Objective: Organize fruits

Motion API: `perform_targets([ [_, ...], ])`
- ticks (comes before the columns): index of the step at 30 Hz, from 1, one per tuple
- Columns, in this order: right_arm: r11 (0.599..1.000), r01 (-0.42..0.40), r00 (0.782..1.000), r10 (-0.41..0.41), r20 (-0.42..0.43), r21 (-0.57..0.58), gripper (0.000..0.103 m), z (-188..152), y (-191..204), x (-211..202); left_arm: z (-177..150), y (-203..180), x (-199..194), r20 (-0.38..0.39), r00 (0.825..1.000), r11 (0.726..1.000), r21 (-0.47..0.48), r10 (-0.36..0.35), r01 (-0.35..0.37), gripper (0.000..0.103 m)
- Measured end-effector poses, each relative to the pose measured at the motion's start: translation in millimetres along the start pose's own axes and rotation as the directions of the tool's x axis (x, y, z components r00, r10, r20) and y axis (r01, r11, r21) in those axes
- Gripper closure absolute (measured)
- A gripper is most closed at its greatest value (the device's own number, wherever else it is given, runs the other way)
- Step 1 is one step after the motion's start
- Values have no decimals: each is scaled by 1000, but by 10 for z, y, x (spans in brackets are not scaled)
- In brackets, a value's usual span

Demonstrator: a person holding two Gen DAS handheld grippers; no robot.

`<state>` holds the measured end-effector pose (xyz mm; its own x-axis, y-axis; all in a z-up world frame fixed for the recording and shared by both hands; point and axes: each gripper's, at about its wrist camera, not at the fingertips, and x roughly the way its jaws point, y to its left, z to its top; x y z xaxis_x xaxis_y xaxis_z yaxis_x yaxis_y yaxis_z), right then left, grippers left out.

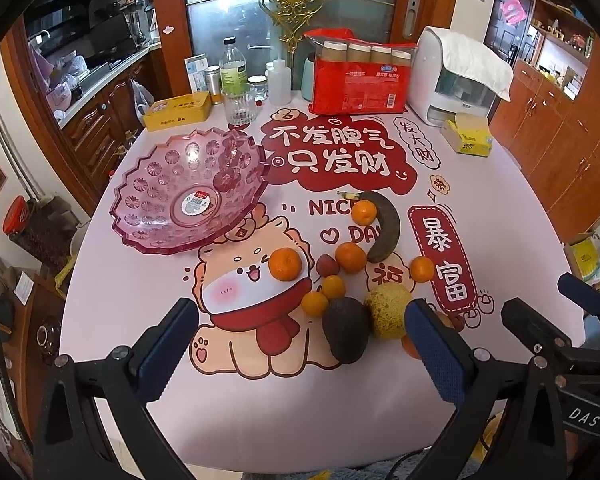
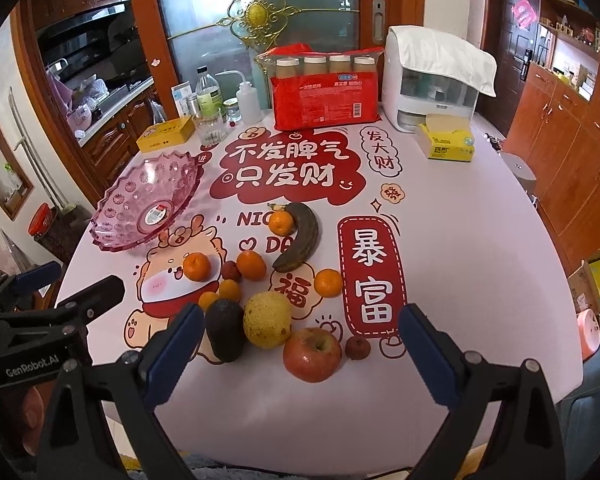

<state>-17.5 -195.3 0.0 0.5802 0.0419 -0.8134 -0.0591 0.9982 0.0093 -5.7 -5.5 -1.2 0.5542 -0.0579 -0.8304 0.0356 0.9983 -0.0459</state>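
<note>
So, pink bowl (image 1: 190, 192) sits empty far left on the counter (image 2: 460, 240), well apart from left hand-held gripper (image 1: 300, 344), wide open, holding nothing. Fruit pile centre: dark avocado (image 2: 225, 330), yellow pear (image 2: 267, 320), red apple (image 2: 312, 354), blackened banana (image 2: 300, 236), tangerines. Right hand-held gripper (image 2: 300, 350) wide open around apple, not touching. Apple mostly hidden in left view.
</note>
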Motion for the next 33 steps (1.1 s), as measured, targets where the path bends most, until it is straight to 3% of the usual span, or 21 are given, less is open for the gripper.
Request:
perform_targets([
  [33, 1000, 4, 999, -5, -44, -28, 5, -51, -72, 97, -21, -84, 142, -61, 998, 1000, -17, 18, -20, 1],
])
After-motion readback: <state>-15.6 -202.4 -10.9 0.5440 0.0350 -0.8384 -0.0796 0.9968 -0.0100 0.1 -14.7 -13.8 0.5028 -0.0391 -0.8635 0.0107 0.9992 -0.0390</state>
